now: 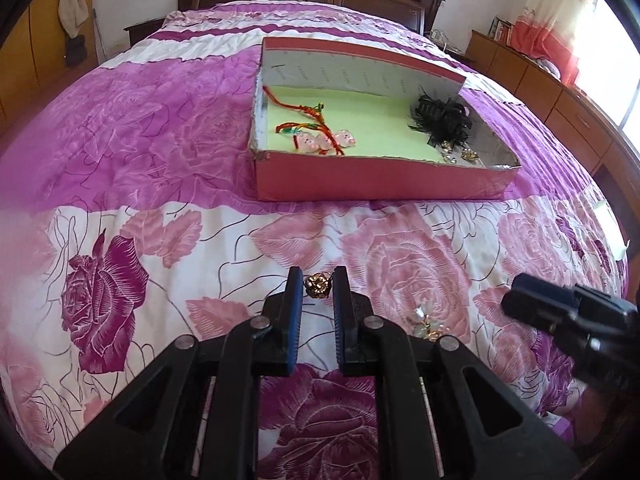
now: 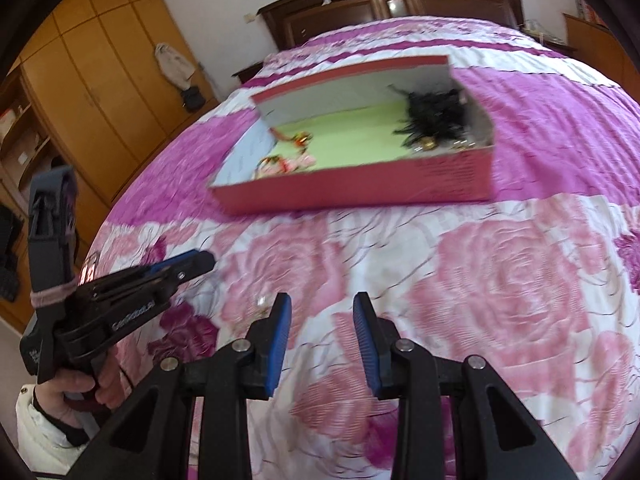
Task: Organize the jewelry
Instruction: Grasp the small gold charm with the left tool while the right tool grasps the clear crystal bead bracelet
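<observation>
The left gripper [image 1: 317,280] is clenched on a small gold earring [image 1: 318,285] above the bedspread [image 1: 160,240], probably lifted clear. The right gripper [image 2: 322,304] hangs released, empty. Next: carry the earring into the red box [image 1: 380,180] (jewelry already inside).

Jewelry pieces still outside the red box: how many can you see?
2. A gold ornament is gripped in the left gripper's jaws. A crystal-and-gold piece lies on the bedspread just right of it. More may be hidden from view.
</observation>
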`<act>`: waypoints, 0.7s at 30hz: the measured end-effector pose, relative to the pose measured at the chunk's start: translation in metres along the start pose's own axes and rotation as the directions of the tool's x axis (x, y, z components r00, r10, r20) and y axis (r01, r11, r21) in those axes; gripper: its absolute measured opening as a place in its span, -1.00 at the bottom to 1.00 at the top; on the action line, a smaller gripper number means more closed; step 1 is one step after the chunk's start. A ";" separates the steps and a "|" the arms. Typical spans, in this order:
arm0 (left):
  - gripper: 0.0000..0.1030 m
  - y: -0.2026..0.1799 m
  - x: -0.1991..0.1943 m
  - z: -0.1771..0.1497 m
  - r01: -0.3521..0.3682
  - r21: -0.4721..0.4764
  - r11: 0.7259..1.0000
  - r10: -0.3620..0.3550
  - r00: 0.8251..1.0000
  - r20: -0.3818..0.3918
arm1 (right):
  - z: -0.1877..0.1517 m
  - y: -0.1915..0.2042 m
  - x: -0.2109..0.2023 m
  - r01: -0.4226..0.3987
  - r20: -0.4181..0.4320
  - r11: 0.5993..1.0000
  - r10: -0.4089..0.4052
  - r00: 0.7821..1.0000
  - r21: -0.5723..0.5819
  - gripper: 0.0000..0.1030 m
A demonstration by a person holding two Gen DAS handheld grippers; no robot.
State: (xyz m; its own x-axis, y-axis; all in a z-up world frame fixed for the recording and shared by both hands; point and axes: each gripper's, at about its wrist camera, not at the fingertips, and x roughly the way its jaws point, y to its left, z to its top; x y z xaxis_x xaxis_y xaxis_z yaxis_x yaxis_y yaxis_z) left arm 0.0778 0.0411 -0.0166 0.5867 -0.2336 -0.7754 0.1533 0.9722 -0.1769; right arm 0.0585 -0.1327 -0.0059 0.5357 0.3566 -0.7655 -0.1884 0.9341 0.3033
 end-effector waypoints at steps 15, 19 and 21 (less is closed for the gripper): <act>-0.88 0.013 0.001 -0.001 0.011 -0.041 0.999 -0.011 1.000 0.000 | -0.010 0.033 0.046 -0.054 -0.153 0.994 0.039 0.987 -0.091 -0.32; -0.88 0.012 0.001 -0.001 0.009 -0.042 0.999 -0.009 1.000 -0.002 | -0.013 0.031 0.052 -0.042 -0.167 0.995 0.026 0.986 -0.090 -0.41; -0.88 0.012 0.002 -0.001 0.009 -0.041 0.999 -0.009 1.000 -0.004 | -0.014 0.031 0.051 -0.040 -0.163 0.995 0.024 0.986 -0.092 -0.52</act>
State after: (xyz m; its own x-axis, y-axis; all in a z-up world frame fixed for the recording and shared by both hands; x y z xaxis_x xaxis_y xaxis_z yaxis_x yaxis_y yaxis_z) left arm 0.0800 0.0524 -0.0203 0.5822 -0.2420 -0.7762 0.1252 0.9700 -0.2085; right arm 0.0690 -0.0855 -0.0436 0.3895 0.3772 -0.8403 -0.2842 0.9170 0.2799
